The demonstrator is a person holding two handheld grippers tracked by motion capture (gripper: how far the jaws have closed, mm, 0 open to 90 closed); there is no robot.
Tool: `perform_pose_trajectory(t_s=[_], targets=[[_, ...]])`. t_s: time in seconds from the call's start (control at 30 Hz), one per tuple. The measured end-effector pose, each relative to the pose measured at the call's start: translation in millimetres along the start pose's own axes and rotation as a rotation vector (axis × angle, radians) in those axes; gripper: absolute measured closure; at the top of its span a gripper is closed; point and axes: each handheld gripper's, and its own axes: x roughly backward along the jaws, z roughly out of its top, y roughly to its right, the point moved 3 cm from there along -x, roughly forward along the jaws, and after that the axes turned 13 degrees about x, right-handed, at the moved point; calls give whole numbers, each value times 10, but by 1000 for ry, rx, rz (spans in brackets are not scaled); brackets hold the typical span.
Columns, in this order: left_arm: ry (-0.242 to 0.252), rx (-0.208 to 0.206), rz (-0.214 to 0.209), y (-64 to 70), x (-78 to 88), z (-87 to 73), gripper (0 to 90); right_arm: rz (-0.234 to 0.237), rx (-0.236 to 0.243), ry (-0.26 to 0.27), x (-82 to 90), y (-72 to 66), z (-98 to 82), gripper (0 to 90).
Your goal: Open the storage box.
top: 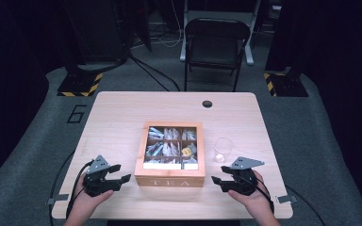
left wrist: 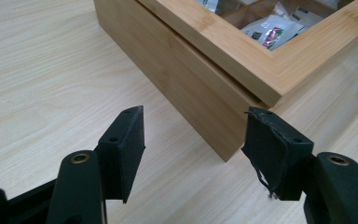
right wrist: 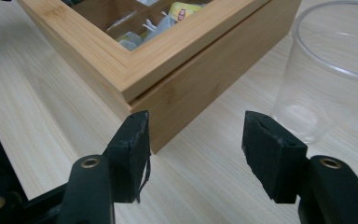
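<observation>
A wooden tea box (top: pixel 169 181) marked TEA stands at the middle of the table, its windowed lid down over compartments of tea bags (top: pixel 168 146), one of them yellow (top: pixel 186 151). My left gripper (top: pixel 121 172) hovers just left of the box's front left corner, open with nothing between its jaws. In the left gripper view that corner (left wrist: pixel 223 135) lies ahead of the gripper (left wrist: pixel 196 149). My right gripper (top: pixel 218 173) is open and empty off the box's front right corner (right wrist: pixel 156 135). A clear plastic cup (top: pixel 223 149) stands beside the box, ahead of the right gripper (right wrist: pixel 196 149).
The light wooden table (top: pixel 122 113) has a round black hole (top: pixel 207 103) near its far edge. A folding chair (top: pixel 215 42) stands on the floor beyond the table. In the right gripper view the cup (right wrist: pixel 331 70) is close to the right jaw.
</observation>
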Motion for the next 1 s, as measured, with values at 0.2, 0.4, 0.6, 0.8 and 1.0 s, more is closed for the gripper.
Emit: perform_pose_trajectory(t_s=[0.2,0.4,0.6,0.8,1.0], targets=[[-14,-8,-28,44,31,-11,417,14,14,14,8,-68,56,440],[-11,-17,-38,80,16,-8,440,48,16,13,-23,-130,83,486],[-6,-24,-62,143,-54,-5,458,55,27,11,-78,-162,104,493],[-28,-46,-76,186,-98,-14,476,60,38,6,-117,-195,136,493],[-33,-56,-76,224,-141,-14,494,68,38,3,-167,-228,131,495]])
